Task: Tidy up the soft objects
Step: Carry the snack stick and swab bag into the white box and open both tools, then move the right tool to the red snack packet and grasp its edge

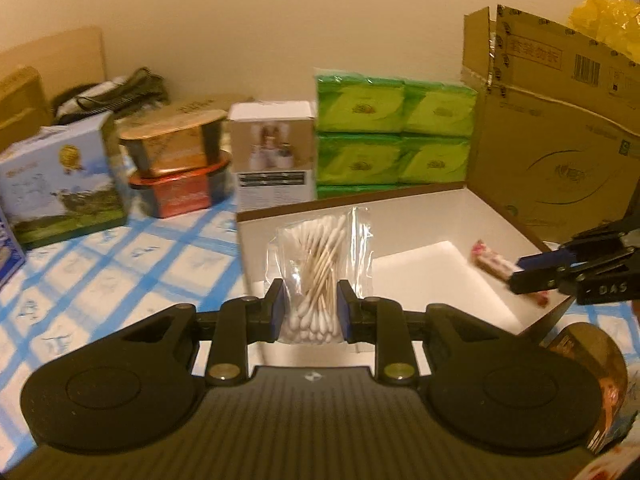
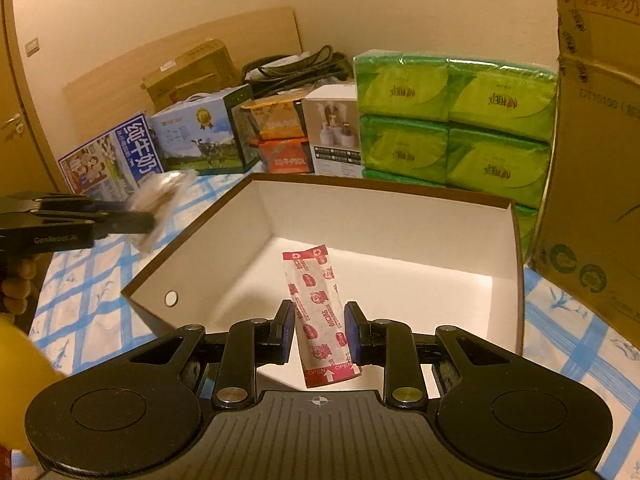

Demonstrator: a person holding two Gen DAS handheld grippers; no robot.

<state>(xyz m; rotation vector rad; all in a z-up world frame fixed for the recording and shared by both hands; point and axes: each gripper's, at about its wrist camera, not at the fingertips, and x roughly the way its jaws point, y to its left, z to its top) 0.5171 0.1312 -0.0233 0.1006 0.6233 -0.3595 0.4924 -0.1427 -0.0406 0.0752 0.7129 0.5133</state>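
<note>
My left gripper (image 1: 310, 306) is shut on a clear bag of cotton swabs (image 1: 316, 256), which stands upright between the blue pads over the near left edge of an open white box (image 1: 448, 280). My right gripper (image 2: 320, 328) is shut on a red-and-white bandage packet (image 2: 314, 300), held above the white box's (image 2: 384, 192) floor. The left wrist view shows the right gripper (image 1: 532, 276) at the right with the packet (image 1: 492, 264) over the box. In the right wrist view, the left gripper (image 2: 132, 220) comes in from the left with the blurred bag (image 2: 160, 196).
Green tissue packs (image 1: 394, 136) are stacked behind the box, and a tall cardboard carton (image 1: 560, 128) stands at its right. Milk cartons (image 1: 64, 184), stacked food tins (image 1: 176, 168) and a white product box (image 1: 274, 156) line the left back. Blue-checked cloth (image 1: 120, 272) covers the table. A hand (image 2: 16, 284) grips the left handle.
</note>
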